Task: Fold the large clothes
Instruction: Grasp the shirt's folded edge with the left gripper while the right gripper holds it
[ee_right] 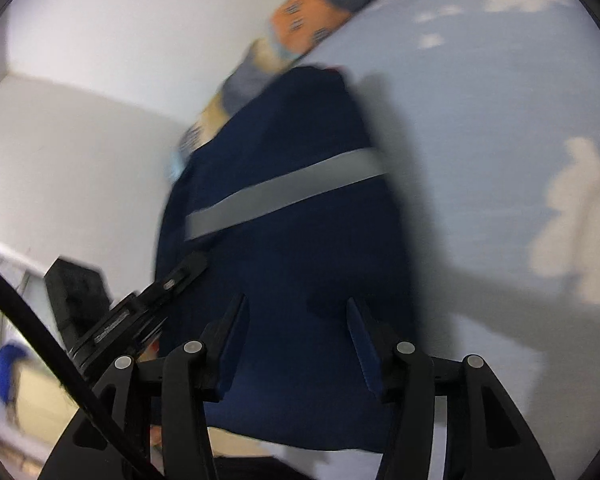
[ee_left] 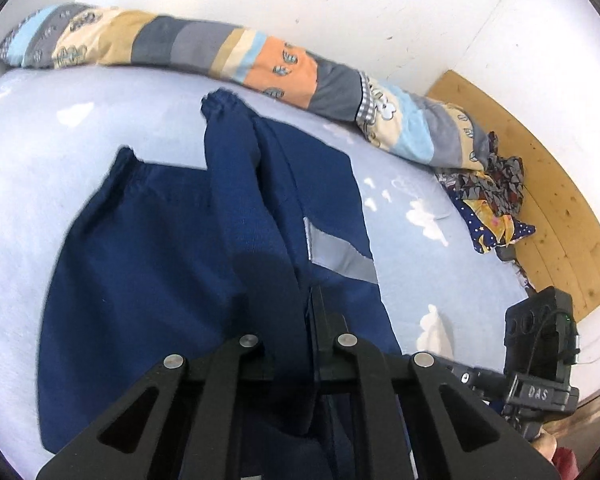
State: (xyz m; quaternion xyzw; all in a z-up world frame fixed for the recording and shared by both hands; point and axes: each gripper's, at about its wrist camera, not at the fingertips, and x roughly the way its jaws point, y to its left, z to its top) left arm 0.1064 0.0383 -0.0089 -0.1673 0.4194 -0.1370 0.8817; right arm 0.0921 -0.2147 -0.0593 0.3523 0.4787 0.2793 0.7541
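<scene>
A large navy garment (ee_left: 160, 260) with a grey reflective stripe (ee_left: 340, 256) lies on a pale blue bed sheet (ee_left: 40, 140), its elastic cuffs pointing toward the far wall. My left gripper (ee_left: 305, 292) is shut on a raised fold of the navy cloth near the stripe. In the right wrist view the garment (ee_right: 300, 248) hangs lifted and blurred, its stripe (ee_right: 284, 192) slanting across it. My right gripper (ee_right: 296, 308) has its jaws apart, and smooth navy cloth shows between them with no pad visibly pressing on it. The left gripper (ee_right: 188, 266) reaches in from the left onto the garment's edge.
A rolled patchwork blanket (ee_left: 220, 52) runs along the white wall (ee_left: 340, 0) at the back of the bed. A heap of patterned clothes (ee_left: 492, 200) sits at the bed's right end beside a wooden floor (ee_left: 548, 168). The right gripper's black body (ee_left: 540, 340) stands at lower right.
</scene>
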